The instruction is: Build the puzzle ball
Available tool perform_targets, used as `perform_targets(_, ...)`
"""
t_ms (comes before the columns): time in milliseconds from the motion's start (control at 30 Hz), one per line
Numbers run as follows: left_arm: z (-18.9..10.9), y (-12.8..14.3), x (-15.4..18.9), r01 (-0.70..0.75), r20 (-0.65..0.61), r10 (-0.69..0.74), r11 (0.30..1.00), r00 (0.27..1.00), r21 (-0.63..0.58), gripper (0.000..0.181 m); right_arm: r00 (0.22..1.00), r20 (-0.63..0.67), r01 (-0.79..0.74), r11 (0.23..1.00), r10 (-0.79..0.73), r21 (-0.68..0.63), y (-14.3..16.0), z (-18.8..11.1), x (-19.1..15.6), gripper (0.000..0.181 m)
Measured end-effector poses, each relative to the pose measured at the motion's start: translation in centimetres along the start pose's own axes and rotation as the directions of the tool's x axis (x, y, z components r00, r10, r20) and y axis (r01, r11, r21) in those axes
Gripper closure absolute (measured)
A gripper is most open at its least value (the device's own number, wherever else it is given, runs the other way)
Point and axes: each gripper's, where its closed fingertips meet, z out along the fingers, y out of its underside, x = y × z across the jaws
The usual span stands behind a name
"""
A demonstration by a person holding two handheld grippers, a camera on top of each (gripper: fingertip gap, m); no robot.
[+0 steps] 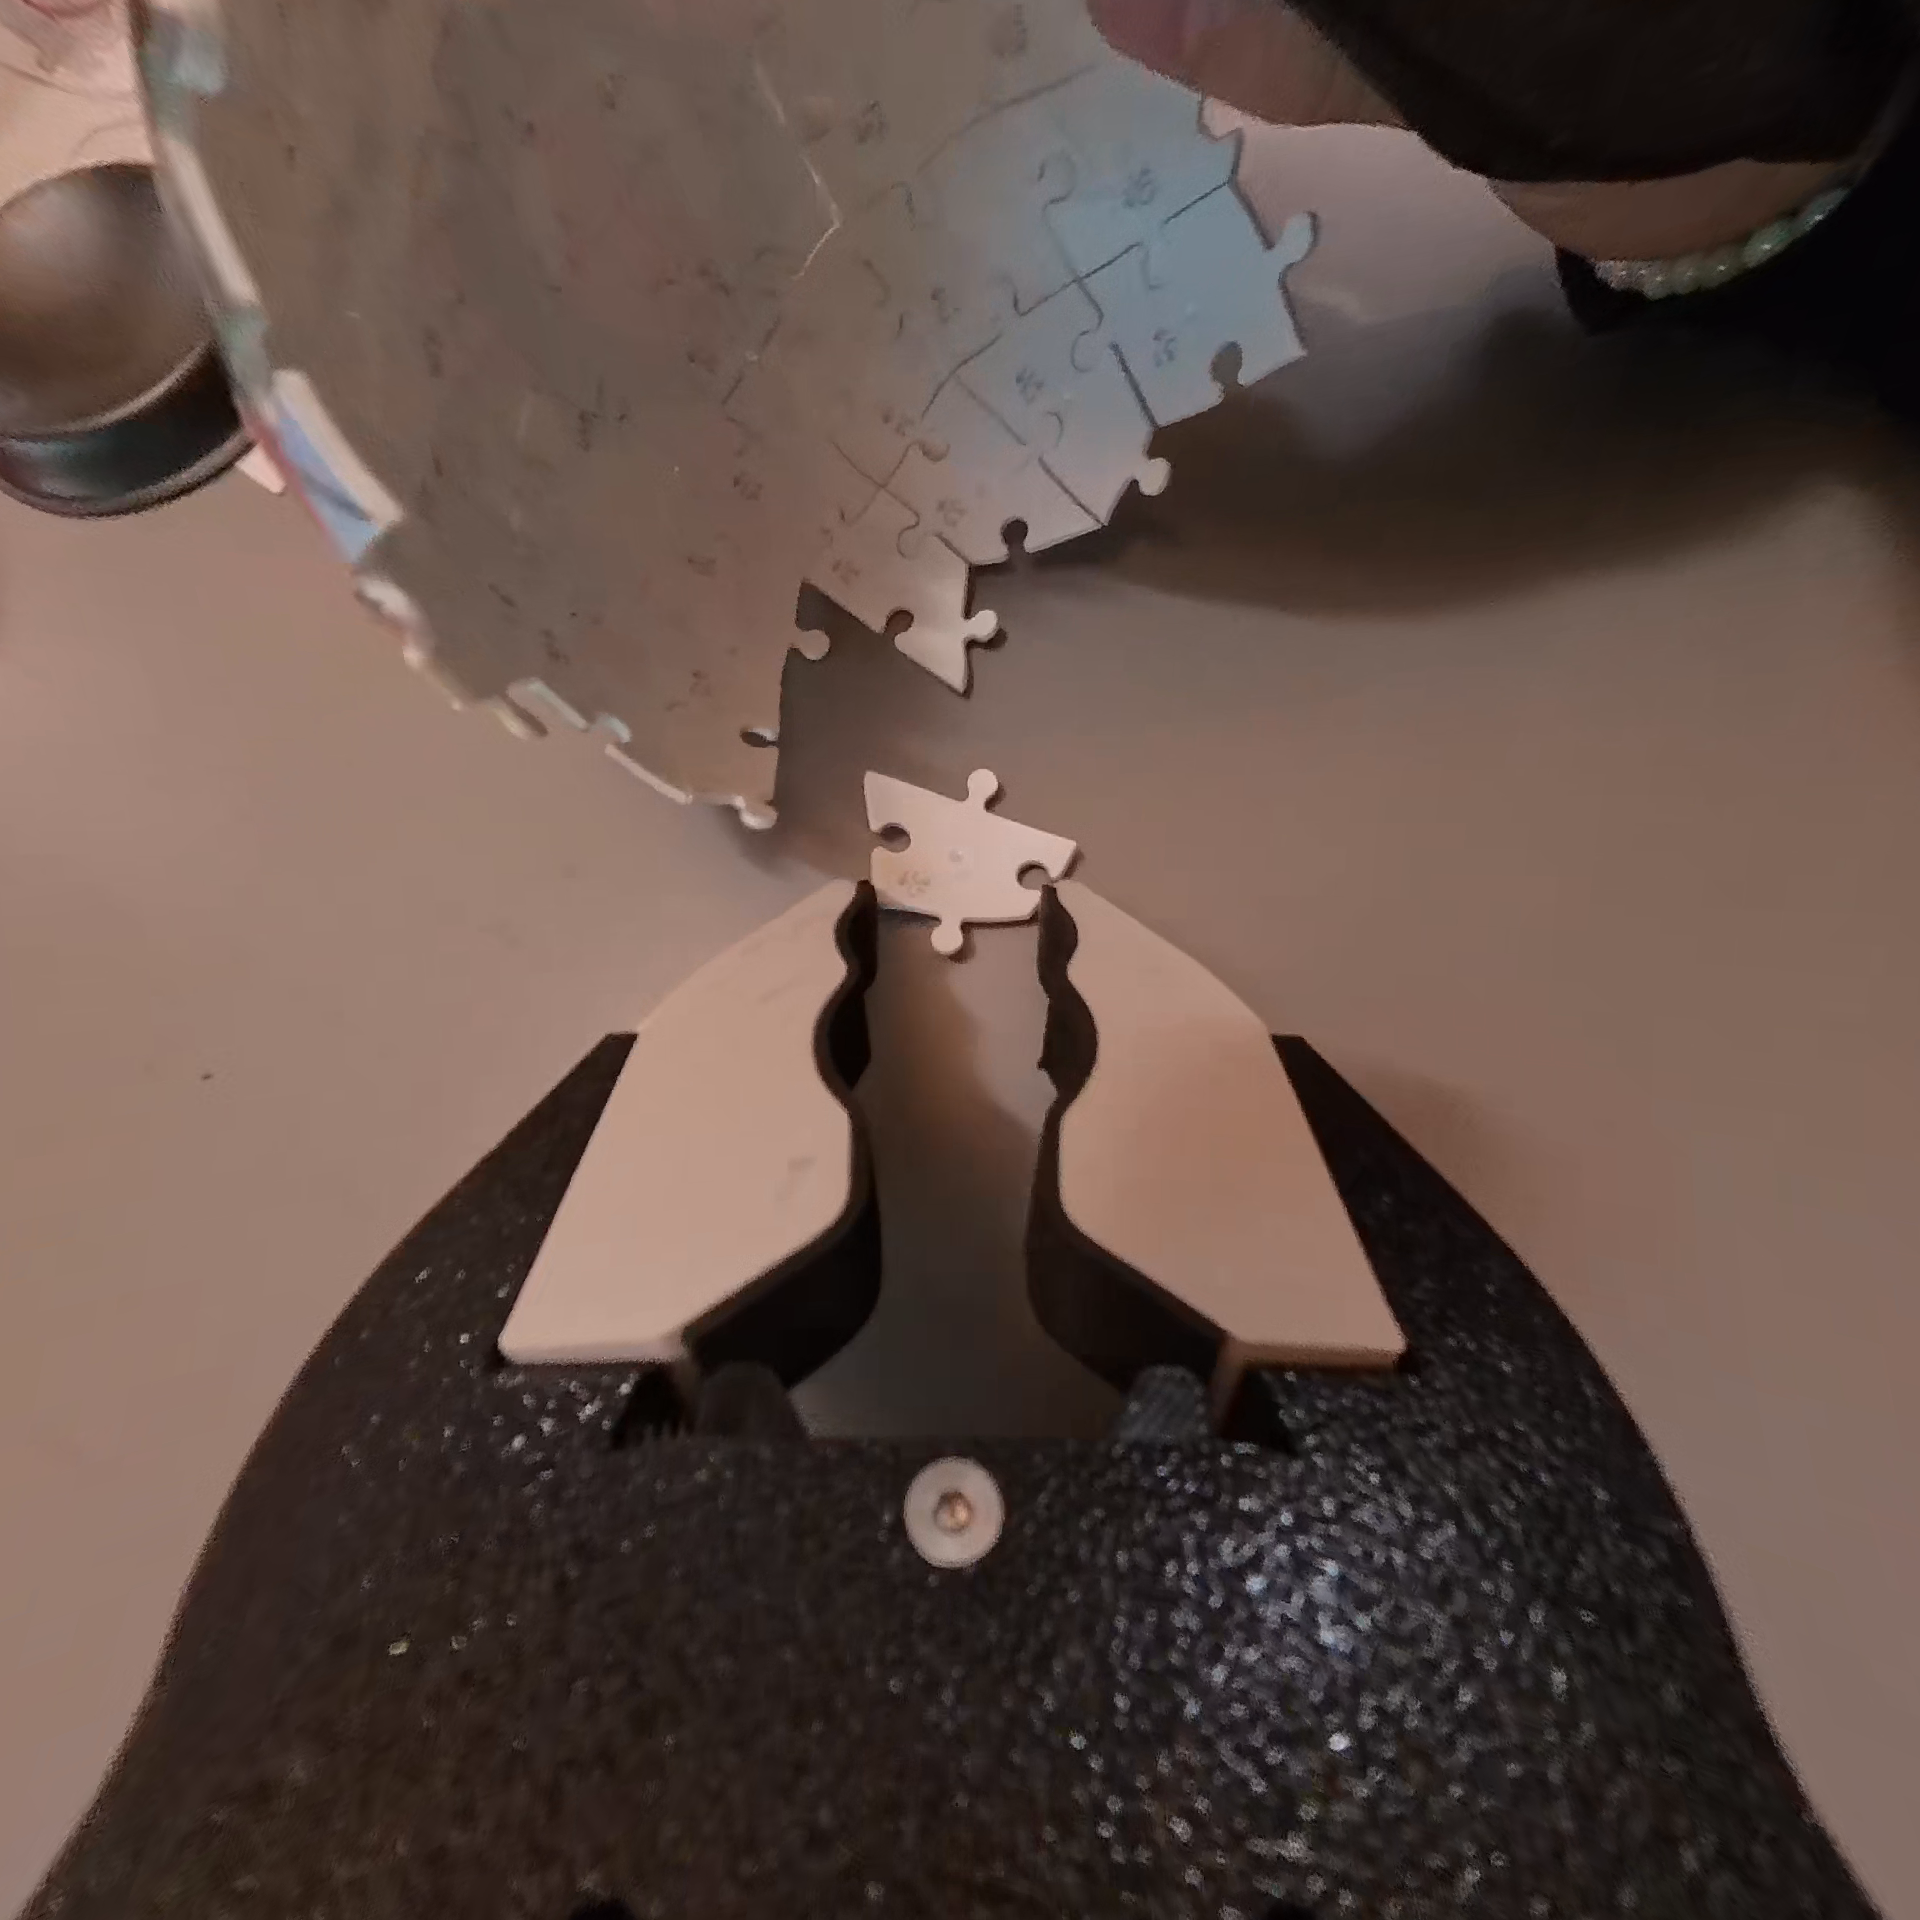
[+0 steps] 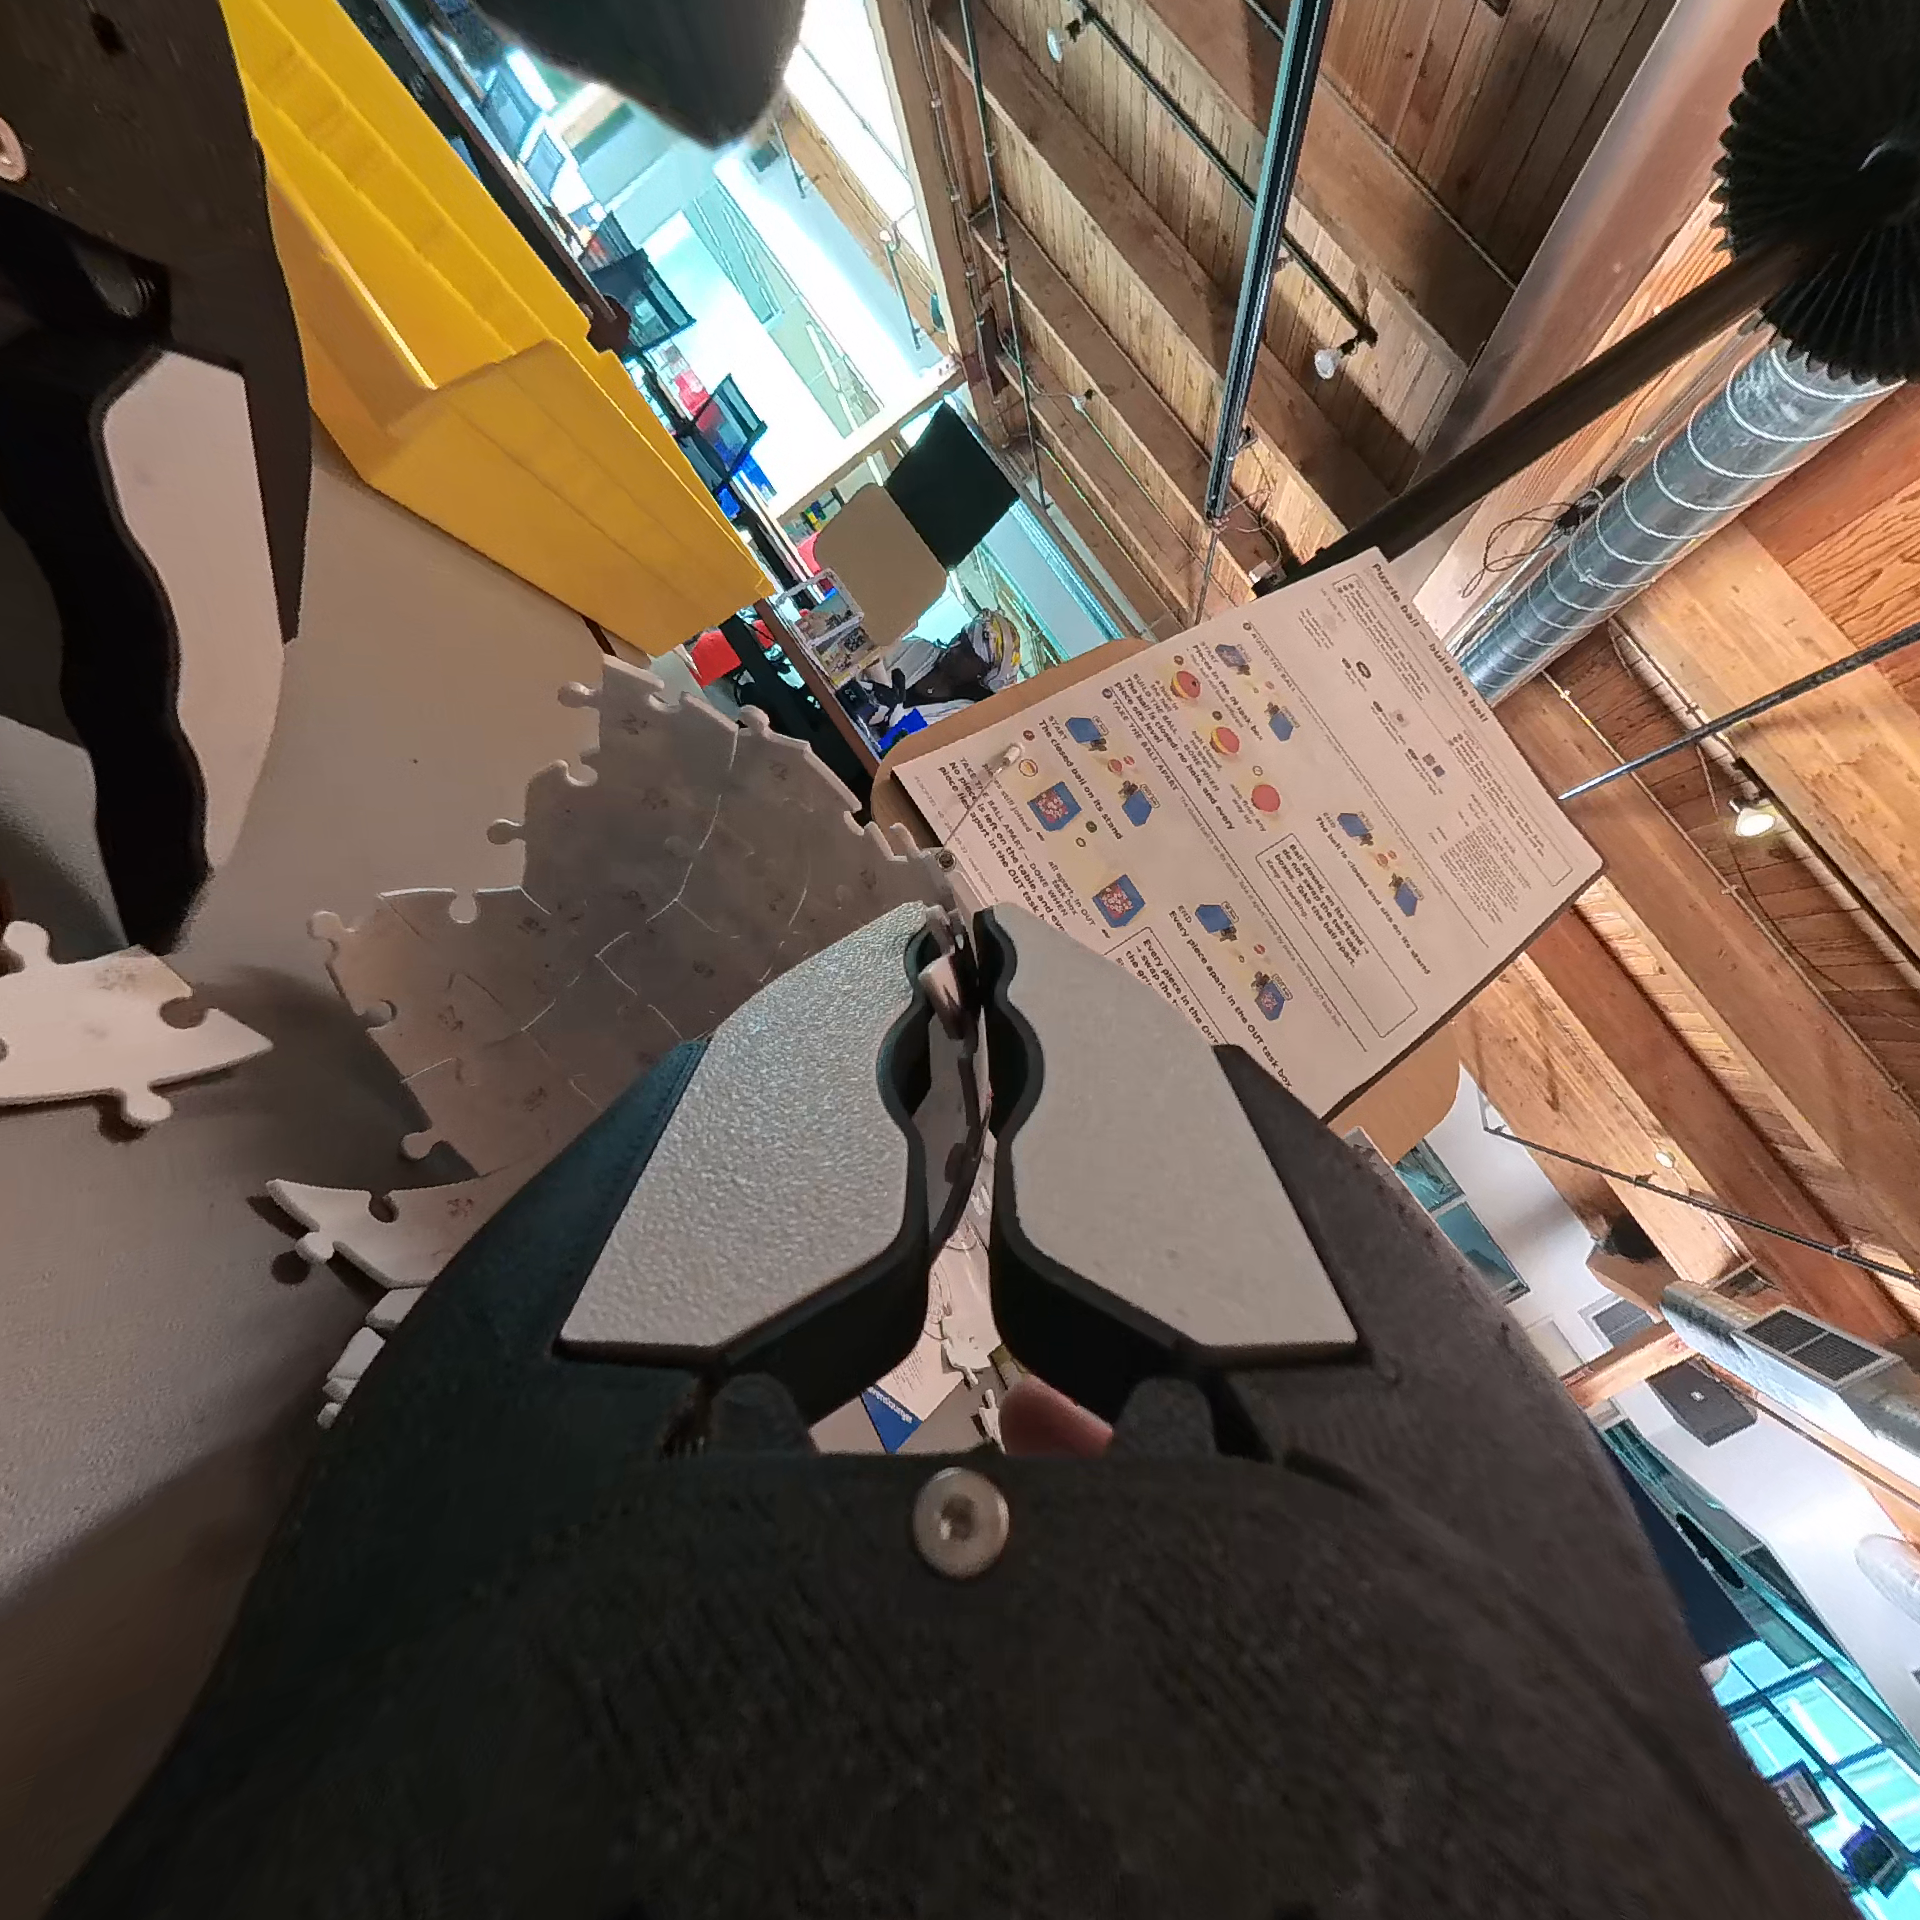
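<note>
The loose puzzle piece (image 1: 961,860) was pinched at the tips of the left tongs (image 1: 954,900), just short of the part-built puzzle ball (image 1: 644,343), whose rim was clamped by the right tongs (image 2: 961,940) above the counter (image 1: 1455,748). Knob and notch should be aligned before pressing.

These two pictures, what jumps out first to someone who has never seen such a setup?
In the left wrist view, a big curved shell of joined puzzle pieces fills the upper left, and one loose piece sits at the tips of the left gripper. In the right wrist view, the right gripper pinches the shell's edge; yellow bins stand behind.
</note>
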Motion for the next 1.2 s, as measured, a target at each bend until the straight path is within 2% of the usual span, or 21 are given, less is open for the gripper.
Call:
perform_targets(100, 0.1, -1.0, 0.8, -0.044, 0.02, 0.044, 0.999, 0.999, 0.018, 0.152, 1.0, -0.002, 0.001, 1.0, -0.001, -0.001, 0.1, 0.0, 0.0, 0.175)
perform_targets(233, 0.5, -2.5, -0.1, -0.157, 0.123, 0.158, 0.987, 0.98, -0.02, 0.152, 1.0, -0.004, 0.004, 1.0, -0.004, 0.0, 0.1, 0.0, 0.0, 0.175)
perform_targets(400, 1.2, -3.1, -1.2, -0.314, 0.178, 0.329, 0.943, 0.927, -0.11, 0.152, 1.0, -0.007, -0.005, 1.0, 0.005, 0.001, 0.1, 0.0, 0.1, 0.175)
perform_targets(600, 2.3, -3.1, -2.0, -0.403, 0.191, 0.434, 0.897, 0.881, -0.181, 0.152, 1.0, -0.009, -0.008, 1.0, 0.008, -0.001, 0.2, 0.0, 0.1, 0.175)
perform_targets(833, 1.9, -3.1, -2.2, -0.406, 0.231, 0.439, 0.896, 0.868, -0.179, 0.144, 0.999, -0.011, -0.036, 0.999, 0.036, -0.007, 0.5, -0.1, 0.2, 0.175)
perform_targets(1000, 1.7, -3.0, -2.0, -0.408, 0.264, 0.442, 0.896, 0.857, -0.175, 0.154, 0.999, -0.011, -0.041, 0.999, 0.041, -0.006, 0.5, -0.1, 0.2, 0.175)
perform_targets(1100, 1.6, -4.3, -1.0, -0.434, 0.28, 0.447, 0.894, 0.849, -0.111, 0.163, 0.999, -0.013, -0.051, 0.999, 0.051, -0.009, 0.6, -0.1, 0.3, 0.175)
perform_targets(1200, 1.8, -5.4, -2.0, -0.443, 0.351, 0.446, 0.891, 0.823, -0.093, 0.166, 0.998, -0.012, -0.058, 0.998, 0.057, -0.007, 0.6, 0.0, 0.3, 0.175)
